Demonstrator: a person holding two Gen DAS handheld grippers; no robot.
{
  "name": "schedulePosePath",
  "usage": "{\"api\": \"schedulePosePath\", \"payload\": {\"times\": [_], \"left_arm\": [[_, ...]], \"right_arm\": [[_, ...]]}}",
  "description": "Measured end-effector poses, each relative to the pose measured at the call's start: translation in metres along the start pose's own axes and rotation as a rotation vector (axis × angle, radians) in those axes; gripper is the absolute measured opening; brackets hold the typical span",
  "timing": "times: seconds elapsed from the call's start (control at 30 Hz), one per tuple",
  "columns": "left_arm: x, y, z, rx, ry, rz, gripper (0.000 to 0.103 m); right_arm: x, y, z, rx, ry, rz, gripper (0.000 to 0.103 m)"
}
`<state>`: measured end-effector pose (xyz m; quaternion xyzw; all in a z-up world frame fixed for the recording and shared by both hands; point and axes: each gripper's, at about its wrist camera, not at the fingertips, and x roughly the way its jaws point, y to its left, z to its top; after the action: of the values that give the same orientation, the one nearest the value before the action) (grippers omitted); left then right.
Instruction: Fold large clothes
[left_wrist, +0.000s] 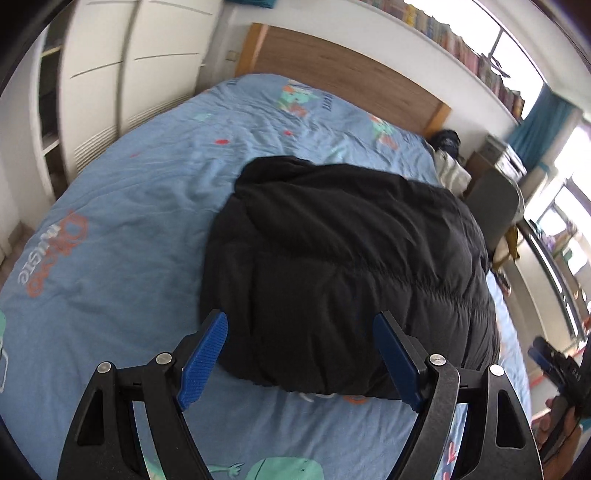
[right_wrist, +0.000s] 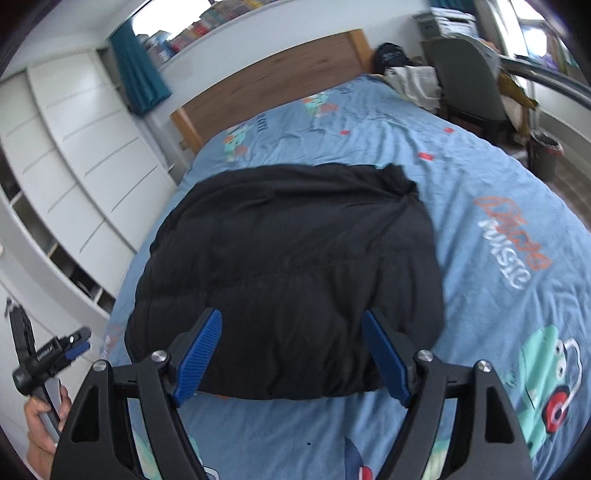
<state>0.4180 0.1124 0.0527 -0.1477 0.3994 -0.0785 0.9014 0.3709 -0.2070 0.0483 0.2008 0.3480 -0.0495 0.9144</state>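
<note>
A black puffy jacket (left_wrist: 340, 266) lies folded into a thick bundle on the blue bed cover (left_wrist: 122, 229). My left gripper (left_wrist: 301, 356) is open and empty, held above the bundle's near edge. The jacket also shows in the right wrist view (right_wrist: 288, 273), with the blue cover (right_wrist: 491, 206) around it. My right gripper (right_wrist: 293, 354) is open and empty, just above the bundle's near edge. The right gripper shows at the far right of the left wrist view (left_wrist: 550, 363); the left gripper shows at the far left of the right wrist view (right_wrist: 55, 350).
A wooden headboard (left_wrist: 351, 70) stands at the far end of the bed. White wardrobes (right_wrist: 74, 155) line one side. A grey chair (right_wrist: 469, 81), clothes piled by the pillow end (right_wrist: 410, 81) and a dark bin (right_wrist: 545, 151) stand on the other side.
</note>
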Motion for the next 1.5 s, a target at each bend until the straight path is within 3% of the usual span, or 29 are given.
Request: {"api": "schedulePosePath", "payload": {"times": [0.2, 0.33, 0.5, 0.63, 0.83, 0.97, 1.1, 1.33, 1.5], "left_arm": [[0.059, -0.073, 0.009, 0.187, -0.048, -0.041, 0.081], [0.120, -0.107, 0.032, 0.258, -0.011, -0.029, 0.082], [0.201, -0.126, 0.084, 0.244, 0.055, 0.028, 0.090], [0.254, -0.140, 0.128, 0.243, 0.117, 0.091, 0.090], [0.312, -0.148, 0.164, 0.237, 0.196, 0.156, 0.095], [0.334, -0.145, 0.171, 0.242, 0.237, 0.147, 0.100], [0.336, -0.131, 0.179, 0.249, 0.253, 0.123, 0.101], [0.326, -0.060, 0.189, 0.151, 0.286, 0.265, 0.103], [0.299, -0.019, 0.190, 0.106, 0.283, 0.387, 0.103]], "right_arm": [[0.065, 0.055, -0.001, -0.210, -0.003, 0.010, 0.078], [0.126, 0.069, 0.014, -0.293, 0.019, -0.006, 0.078], [0.193, 0.052, 0.061, -0.274, 0.037, -0.059, 0.078], [0.239, 0.041, 0.104, -0.246, 0.065, -0.101, 0.078], [0.306, 0.015, 0.158, -0.188, 0.157, -0.134, 0.078], [0.335, -0.008, 0.169, -0.153, 0.207, -0.110, 0.078], [0.333, -0.035, 0.172, -0.128, 0.209, -0.079, 0.078], [0.316, -0.130, 0.165, 0.015, 0.251, -0.195, 0.078], [0.299, -0.155, 0.160, -0.099, 0.299, -0.446, 0.078]]}}
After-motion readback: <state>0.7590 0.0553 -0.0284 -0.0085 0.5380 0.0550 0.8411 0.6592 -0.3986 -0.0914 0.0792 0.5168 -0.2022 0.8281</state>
